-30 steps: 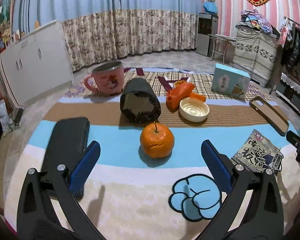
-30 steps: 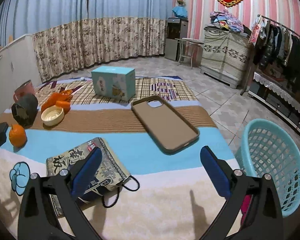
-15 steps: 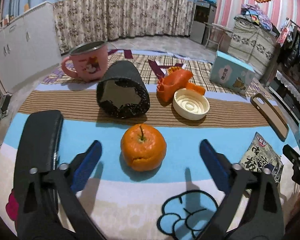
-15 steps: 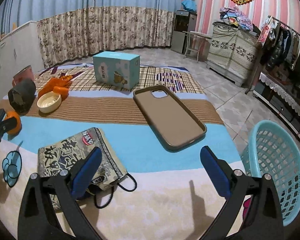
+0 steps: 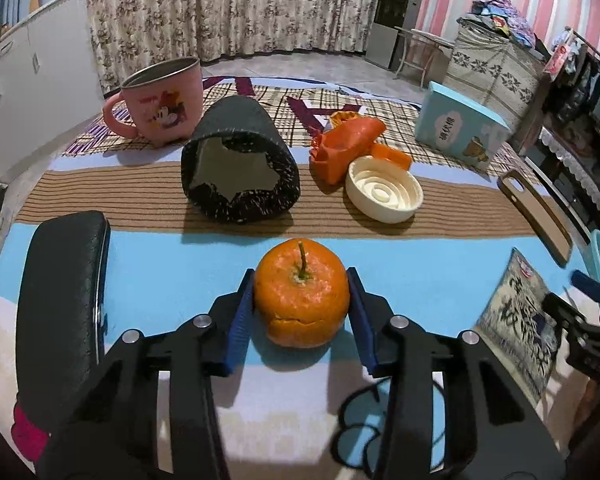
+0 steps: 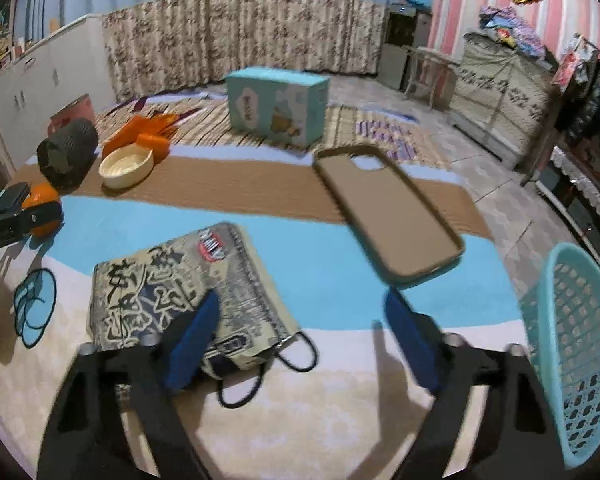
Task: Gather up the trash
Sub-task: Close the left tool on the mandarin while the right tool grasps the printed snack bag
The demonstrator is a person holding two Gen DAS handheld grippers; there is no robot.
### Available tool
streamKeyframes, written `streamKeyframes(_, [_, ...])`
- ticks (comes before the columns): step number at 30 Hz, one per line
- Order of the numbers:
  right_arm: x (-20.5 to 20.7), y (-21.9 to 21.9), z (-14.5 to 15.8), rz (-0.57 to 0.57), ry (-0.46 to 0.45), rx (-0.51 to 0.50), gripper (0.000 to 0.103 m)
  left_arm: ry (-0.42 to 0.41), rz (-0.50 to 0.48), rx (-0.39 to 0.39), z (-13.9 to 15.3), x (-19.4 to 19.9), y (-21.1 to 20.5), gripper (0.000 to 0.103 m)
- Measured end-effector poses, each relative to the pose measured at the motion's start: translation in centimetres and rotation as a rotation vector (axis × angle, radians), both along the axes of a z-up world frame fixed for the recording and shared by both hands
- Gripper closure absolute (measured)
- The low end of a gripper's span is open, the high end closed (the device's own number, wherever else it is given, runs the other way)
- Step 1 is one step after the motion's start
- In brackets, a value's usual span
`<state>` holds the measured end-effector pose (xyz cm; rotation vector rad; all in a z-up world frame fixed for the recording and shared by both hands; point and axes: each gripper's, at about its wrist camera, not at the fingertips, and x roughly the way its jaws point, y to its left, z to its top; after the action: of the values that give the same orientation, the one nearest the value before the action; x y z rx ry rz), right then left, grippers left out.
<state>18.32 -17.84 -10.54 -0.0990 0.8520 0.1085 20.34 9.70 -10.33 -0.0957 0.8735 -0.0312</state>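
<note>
An orange tangerine (image 5: 300, 300) with a stem and split peel sits on the blue stripe of the mat. My left gripper (image 5: 300, 284) has a blue pad against each side of it, and its jaws are closing. In the right wrist view the same tangerine (image 6: 42, 200) shows at the far left in that gripper. A printed snack packet (image 6: 172, 280) lies on black cord loops (image 6: 260, 376). My right gripper (image 6: 302, 300) hovers low over the packet's right edge. Its jaws are closing, with the left finger above the packet and the right one over bare mat.
A teal mesh basket (image 6: 572, 340) stands on the floor off the mat's right edge. On the mat lie a brown phone case (image 6: 384, 208), a teal box (image 6: 276, 108), a white lid (image 5: 384, 192), an orange wrapper (image 5: 348, 148), a black roll (image 5: 240, 168), a pink mug (image 5: 160, 100) and a black case (image 5: 64, 292).
My left gripper came forward and down, and its jaws went from wide apart to touching the tangerine. My right gripper sank toward the snack packet and its jaws narrowed.
</note>
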Motion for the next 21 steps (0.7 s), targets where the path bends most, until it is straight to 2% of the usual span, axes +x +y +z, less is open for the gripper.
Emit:
streamKeyframes(1, [0.0,0.1,-0.2,0.006,0.009,0.004,0.036,-0.002,-0.003,0.003,0.1,-0.3,-0.1,0.061])
streamKeyframes(5, [0.0,0.2,-0.5,0.021,0.034,0.034,0.039,-0.016,-0.017,0.020,0.7,-2.1,-0.2,0.061])
streamKeyframes(8, [-0.3,0.0,-0.6,0.030,0.042,0.069,0.047,-0.021,-0.023,0.022,0.9,-3.6,-0.4,0.061])
streamKeyframes(10, [-0.7,0.3,-0.5,0.049,0.038,0.069,0.062,-0.024,-0.024,0.023,0.9,-4.4,-0.4,0.061])
streamKeyframes(12, [-1.0,0.8,-0.4,0.054,0.030,0.047,0.068,-0.023,-0.025,0.020,0.9,-5.2,-0.4,0.061])
streamKeyframes(13, [-1.1,0.8,-0.3,0.058,0.028,0.047,0.079,-0.023,-0.025,0.021,1.0,-5.5,-0.2,0.061])
streamKeyframes(14, [-1.2,0.8,-0.3,0.064,0.029,0.060,0.083,-0.024,-0.024,0.024,1.0,-5.8,-0.2,0.061])
streamKeyframes(18, [-1.5,0.4,0.0,0.063,0.015,0.083,0.093,-0.032,-0.021,0.023,1.7,-6.4,0.1,0.061])
streamKeyframes(21, [-2.2,-0.7,0.7,0.039,-0.020,0.109,0.095,-0.049,-0.022,0.027,2.6,-6.8,-0.1,0.061])
